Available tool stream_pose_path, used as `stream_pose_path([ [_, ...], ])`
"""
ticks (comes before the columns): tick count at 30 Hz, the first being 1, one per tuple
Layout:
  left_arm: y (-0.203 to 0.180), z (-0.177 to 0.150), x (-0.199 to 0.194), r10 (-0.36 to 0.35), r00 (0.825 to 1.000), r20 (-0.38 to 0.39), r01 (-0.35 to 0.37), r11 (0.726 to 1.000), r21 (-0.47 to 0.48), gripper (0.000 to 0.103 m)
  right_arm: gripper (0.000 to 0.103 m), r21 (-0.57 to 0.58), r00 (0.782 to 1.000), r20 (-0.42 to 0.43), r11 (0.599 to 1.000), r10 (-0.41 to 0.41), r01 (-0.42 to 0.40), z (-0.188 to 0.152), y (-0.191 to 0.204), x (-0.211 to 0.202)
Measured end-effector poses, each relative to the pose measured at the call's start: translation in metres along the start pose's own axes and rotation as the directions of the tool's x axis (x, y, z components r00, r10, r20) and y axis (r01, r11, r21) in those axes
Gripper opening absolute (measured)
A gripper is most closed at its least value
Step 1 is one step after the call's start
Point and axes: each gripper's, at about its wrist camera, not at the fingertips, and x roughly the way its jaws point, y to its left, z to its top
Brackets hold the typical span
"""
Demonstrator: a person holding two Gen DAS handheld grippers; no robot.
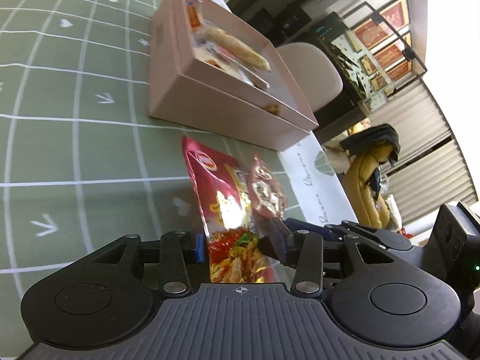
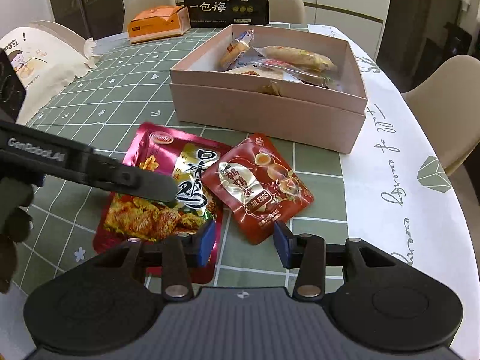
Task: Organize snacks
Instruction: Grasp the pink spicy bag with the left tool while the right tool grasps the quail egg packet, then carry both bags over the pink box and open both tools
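We judge the tidying partly done: several snacks already lie in the pale pink cardboard box [image 2: 264, 111], open-topped, in the upper middle of the right wrist view, while two packets are still out on the green grid-patterned tablecloth [image 2: 126, 84] in front of it.

Inside the box we can make out a long wrapped pastry roll [image 2: 300, 55] toward its right side, a small orange-labelled packet [image 2: 235, 51] standing near the far wall, some clear-wrapped pieces between them and one small brown item near the front wall; the left part of the box floor is bare.

Left to put away are the large magenta foil pouch printed with fried chicken [image 2: 159, 192], at centre left, and the smaller red quail-egg sachet [image 2: 258, 186], just beside it on the right and near the box front.

Our left gripper [image 1: 240, 247] is rolled on its side, its blue pads spread moderately with the large pouch's edge between them; one pad seems to touch the foil, yet the jaws are not closed on it. Seen from the right, its black finger [image 2: 141, 184] lies across that pouch. Our right gripper [image 2: 244, 243] hovers low at the lower centre, jaws apart and empty, just short of the sachet's near corner.
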Motion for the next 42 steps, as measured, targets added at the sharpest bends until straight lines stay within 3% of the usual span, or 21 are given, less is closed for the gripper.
stream_pose_path([
  [4,-0.026,0.000,-0.013,-0.004,1.000,0.016,0.002,0.996,0.094,0.044,0.043,0.004,1.000,0.006,1.000,0.020,-0.020,-0.003,-0.004,-0.005],
  [8,-0.036,0.006,0.000,0.125,0.992,0.028,-0.128,0.984,0.124,0.044,0.043,-0.001,1.000,0.005,1.000,0.031,-0.031,-0.008,-0.006,-0.004],
  [12,-0.031,0.003,0.013,0.189,0.981,0.036,-0.192,0.978,0.087,0.033,0.043,-0.019,0.999,0.003,0.999,0.051,-0.051,-0.008,-0.006,-0.006],
  [15,-0.026,-0.004,-0.001,0.158,0.984,0.077,-0.162,0.986,0.045,0.026,0.055,-0.063,0.997,0.012,0.995,0.081,-0.080,-0.007,-0.010,-0.017],
  [17,-0.025,-0.009,-0.011,0.167,0.983,0.076,-0.170,0.985,0.028,0.025,0.076,-0.098,0.996,0.053,0.993,0.072,-0.067,-0.006,-0.016,-0.029],
  [18,-0.025,-0.011,-0.016,0.178,0.982,0.068,-0.180,0.983,0.023,0.025,0.077,-0.117,0.995,0.072,0.992,0.063,-0.054,-0.004,-0.019,-0.033],
  [25,-0.031,-0.037,-0.054,0.300,0.952,0.051,-0.301,0.954,0.009,0.024,0.077,-0.193,0.996,0.042,0.979,0.075,-0.065,0.022,-0.033,-0.009],
  [30,-0.034,-0.046,-0.061,0.339,0.940,0.037,-0.339,0.941,-0.002,0.024,0.078,-0.182,0.994,-0.027,0.977,0.108,-0.111,0.038,-0.032,0.029],
  [33,-0.034,-0.048,-0.063,0.346,0.937,0.039,-0.346,0.938,-0.005,0.025,0.081,-0.192,0.994,-0.044,0.975,0.104,-0.111,0.041,-0.024,0.038],
  [35,-0.035,-0.048,-0.062,0.350,0.936,0.043,-0.350,0.937,-0.005,0.025,0.072,-0.184,0.992,-0.056,0.976,0.110,-0.119,0.040,-0.018,0.035],
  [38,-0.035,-0.047,-0.059,0.347,0.937,0.043,-0.347,0.938,0.003,0.026,0.070,-0.167,0.985,-0.084,0.973,0.148,-0.160,0.037,-0.011,0.027],
  [42,-0.032,-0.044,-0.054,0.337,0.941,0.042,-0.337,0.941,0.007,0.029,0.070,-0.170,0.986,-0.083,0.973,0.143,-0.155,0.026,-0.002,0.006],
])
